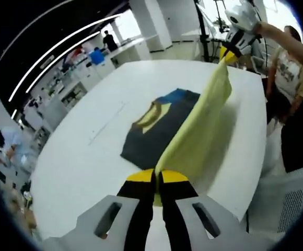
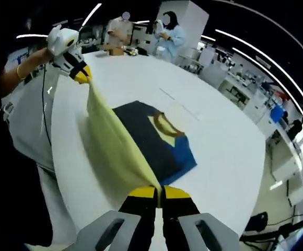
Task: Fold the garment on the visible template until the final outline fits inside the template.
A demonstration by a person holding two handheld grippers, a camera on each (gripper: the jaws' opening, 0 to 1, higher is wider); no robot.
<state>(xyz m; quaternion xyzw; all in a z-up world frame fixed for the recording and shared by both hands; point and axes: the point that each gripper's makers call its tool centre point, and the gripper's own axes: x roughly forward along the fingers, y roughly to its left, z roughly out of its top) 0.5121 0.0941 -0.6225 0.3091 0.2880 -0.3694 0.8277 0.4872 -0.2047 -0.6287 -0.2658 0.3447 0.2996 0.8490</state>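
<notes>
The garment (image 1: 164, 125) lies partly on the white worktop (image 1: 78, 157): a dark navy body with a blue patch and a yellow collar rests flat just ahead of both grippers, while a pale yellow panel (image 1: 198, 130) of it is lifted off the surface and stretched taut between them. The left gripper (image 1: 156, 178) has its yellow-tipped jaws pressed together on the near corner of that panel. The right gripper (image 2: 159, 192) is likewise clamped on the opposite corner, and each gripper appears at the far end of the cloth in the other's view. From the left gripper the panel rises up and to the right; from the right gripper it runs up and to the left, with the flat part beside it. A faint outline (image 2: 180, 104), probably the template, shows on the worktop beyond the collar; I cannot tell how the garment sits relative to it.

My judgement is that a fold is under way, the lifted panel about to be carried over the body. The risks: unequal pull could drag the flat part across the worktop, a corner could slip from a grip, or the panel could land skewed and wrinkled, leaving the outline too wide.
</notes>
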